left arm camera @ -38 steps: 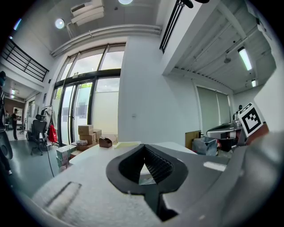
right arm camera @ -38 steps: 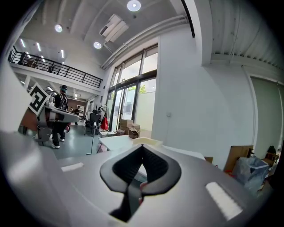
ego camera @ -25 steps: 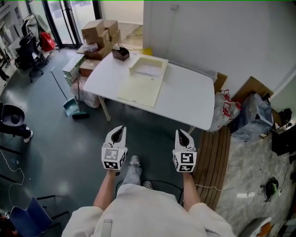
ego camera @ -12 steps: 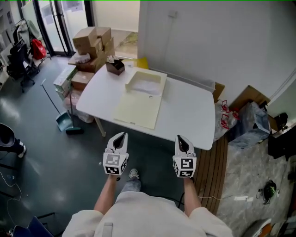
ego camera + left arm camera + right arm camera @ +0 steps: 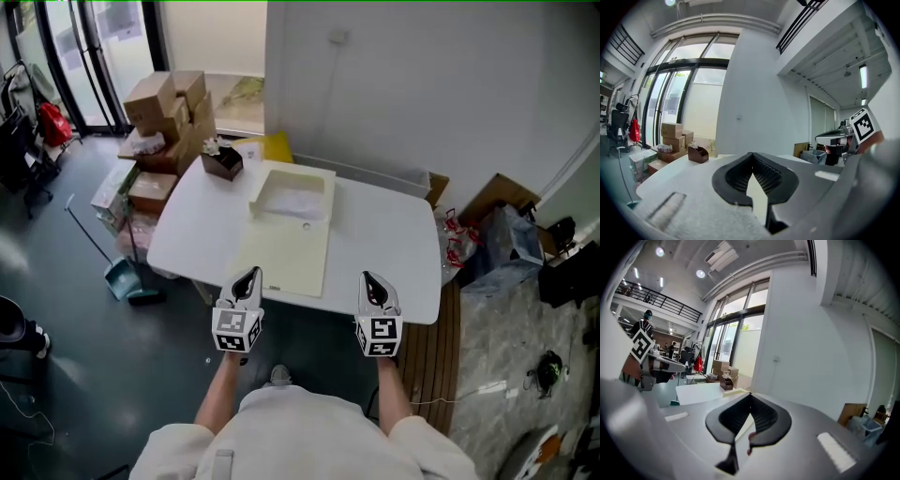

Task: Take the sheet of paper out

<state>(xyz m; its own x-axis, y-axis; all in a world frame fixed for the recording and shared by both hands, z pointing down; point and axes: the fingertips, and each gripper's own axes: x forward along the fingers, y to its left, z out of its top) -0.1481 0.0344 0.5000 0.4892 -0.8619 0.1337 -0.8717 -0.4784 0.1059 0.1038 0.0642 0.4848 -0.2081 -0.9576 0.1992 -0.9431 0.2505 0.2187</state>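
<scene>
A white table [image 5: 394,234] carries a flat cream folder [image 5: 284,251]. At the folder's far end sits a shallow cream tray [image 5: 292,190] with a white sheet of paper [image 5: 298,200] inside. My left gripper [image 5: 248,275] hovers over the table's near edge, just before the folder's near left corner, shut and empty. My right gripper [image 5: 367,280] is level with it over the near edge, right of the folder, and its jaws meet at the tips with nothing in them. Both point across the table toward the wall. In the left gripper view the shut jaws [image 5: 752,158] hide most of the folder.
A small brown box [image 5: 220,161] stands at the table's far left corner. Stacked cardboard boxes [image 5: 164,98] and a dustpan [image 5: 122,279] are on the floor to the left. Bags [image 5: 487,246] and wooden boards [image 5: 441,337] lie to the right. A white wall is behind the table.
The person has walked up to the table. Both grippers have moved from over the floor to its near edge and stay shut.
</scene>
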